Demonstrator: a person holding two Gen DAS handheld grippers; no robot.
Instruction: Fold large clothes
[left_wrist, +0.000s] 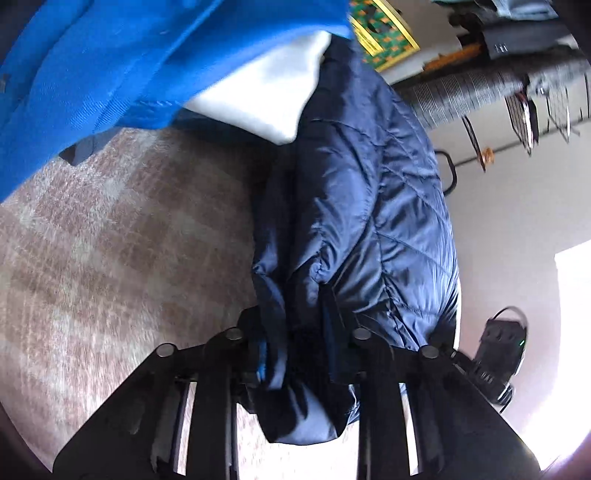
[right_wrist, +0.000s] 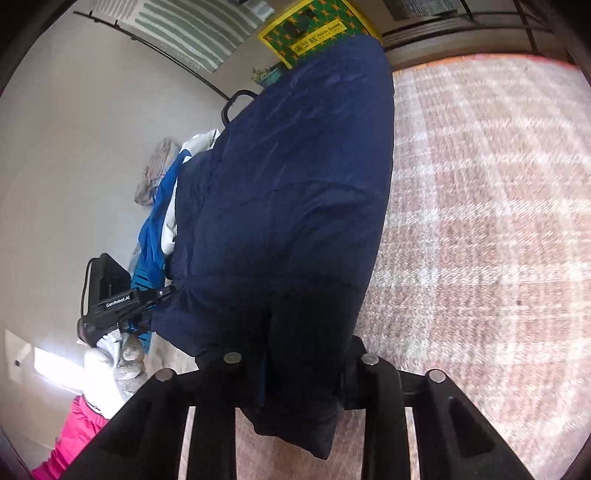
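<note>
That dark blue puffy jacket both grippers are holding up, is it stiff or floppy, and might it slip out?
Probably floppy: the navy quilted jacket sags and bunches where the left gripper pinches it. Likely light for its bulk, since it looks padded and puffy. Its shell has a sheen, so it may be slippery; the right gripper clamps a thick wad of it, which should help.

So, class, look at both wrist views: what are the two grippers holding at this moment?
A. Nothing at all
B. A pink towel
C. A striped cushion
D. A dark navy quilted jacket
D. Both the left gripper and the right gripper are shut on the navy quilted jacket, whose fabric bunches between their fingers above the patterned rug.
</note>
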